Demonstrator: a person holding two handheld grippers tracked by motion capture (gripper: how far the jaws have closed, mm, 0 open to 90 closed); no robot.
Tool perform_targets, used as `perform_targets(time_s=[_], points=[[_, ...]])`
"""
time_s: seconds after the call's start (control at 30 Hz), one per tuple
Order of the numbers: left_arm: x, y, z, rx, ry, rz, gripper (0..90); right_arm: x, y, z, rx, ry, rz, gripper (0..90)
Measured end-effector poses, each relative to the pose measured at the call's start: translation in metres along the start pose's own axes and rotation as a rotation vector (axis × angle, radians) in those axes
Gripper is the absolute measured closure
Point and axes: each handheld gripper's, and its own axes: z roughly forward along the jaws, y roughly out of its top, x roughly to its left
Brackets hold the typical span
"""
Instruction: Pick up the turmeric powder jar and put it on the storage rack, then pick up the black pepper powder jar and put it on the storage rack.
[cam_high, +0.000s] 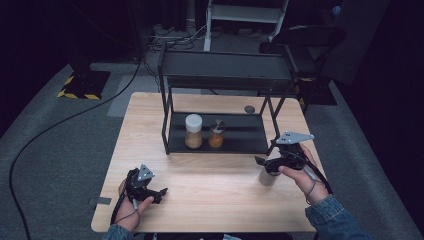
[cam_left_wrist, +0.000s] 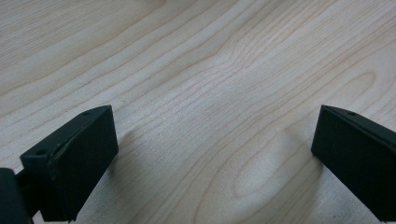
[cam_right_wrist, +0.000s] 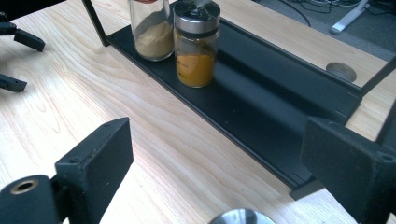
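Pale wood grain runs across the counter (cam_high: 200, 180) where a person works with tongs in each hand. From the high view, a black two-tier rack (cam_high: 220, 132) stands at the counter's far side, and all else is placed from it. On the rack's lower shelf stand a white-lidded jar (cam_high: 193, 131) of tan powder and, just beside it, a metal-capped jar (cam_high: 216, 134) of orange spice. Near the rack's front right corner, the right tongs (cam_high: 262, 161) hang above a small metal-capped shaker (cam_high: 268, 177) that stands on the counter. Well in front of the rack's left end, the left tongs (cam_high: 161, 191) rest low over the bare wood. A small grey disc (cam_high: 249, 109) lies on the counter behind the rack.

Seen from the left gripper view, the left tongs (cam_left_wrist: 215, 140) are released, jaws spread wide, with bare counter (cam_left_wrist: 210, 70) between them.

Seen from the right gripper view, the right tongs (cam_right_wrist: 215, 158) are also released, their jaws wide apart and touching nothing. The shaker's round metal cap (cam_right_wrist: 240, 217) peeks in between them at the bottom edge, just in front of the rack's lower shelf (cam_right_wrist: 261, 112). Farther along that shelf stand the orange-spice jar (cam_right_wrist: 196, 46) and the tan-powder jar (cam_right_wrist: 150, 30), touching or nearly so.
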Motion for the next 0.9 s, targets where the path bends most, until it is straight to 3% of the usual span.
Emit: perform_targets(time_s=[0.47,0.9], points=[[-0.001,0.000,0.000,0.001,0.002,-0.001,0.4,-0.003,-0.022,-0.016,0.010,-0.042,0.013,9.5],[-0.001,0.000,0.000,0.001,0.004,-0.002,0.4,-0.011,-0.044,-0.011,0.027,-0.053,0.045,9.2]])
